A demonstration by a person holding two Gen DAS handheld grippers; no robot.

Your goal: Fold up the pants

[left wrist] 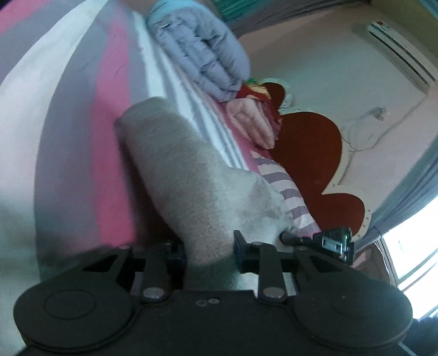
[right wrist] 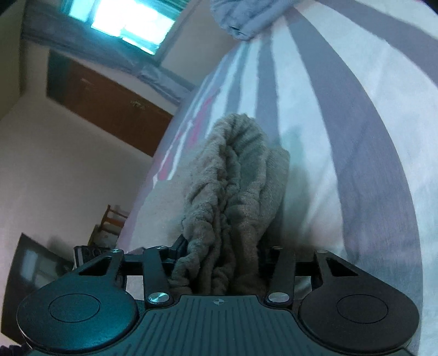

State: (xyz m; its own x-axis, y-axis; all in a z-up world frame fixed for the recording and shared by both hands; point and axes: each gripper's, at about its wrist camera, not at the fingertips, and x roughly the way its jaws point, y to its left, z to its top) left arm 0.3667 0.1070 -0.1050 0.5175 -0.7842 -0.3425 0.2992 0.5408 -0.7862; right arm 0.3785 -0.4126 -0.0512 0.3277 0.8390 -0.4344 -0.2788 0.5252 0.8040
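Observation:
Grey fleece pants [left wrist: 186,175] lie on a striped bed. In the left wrist view a long grey leg runs away from the camera, and my left gripper [left wrist: 209,253] is shut on its near end. The right wrist view shows the gathered elastic waistband [right wrist: 232,191] bunched up in thick folds. My right gripper [right wrist: 221,263] is shut on that bunch, with the cloth filling the gap between the fingers. The fingertips of both grippers are buried in fabric.
The bed sheet [left wrist: 90,131] has pink, grey and white stripes. A folded lilac quilt [left wrist: 202,52] and a pink blanket [left wrist: 251,120] sit by the red headboard [left wrist: 314,153]. A wooden door [right wrist: 109,109] and a window [right wrist: 128,22] show beyond the bed edge.

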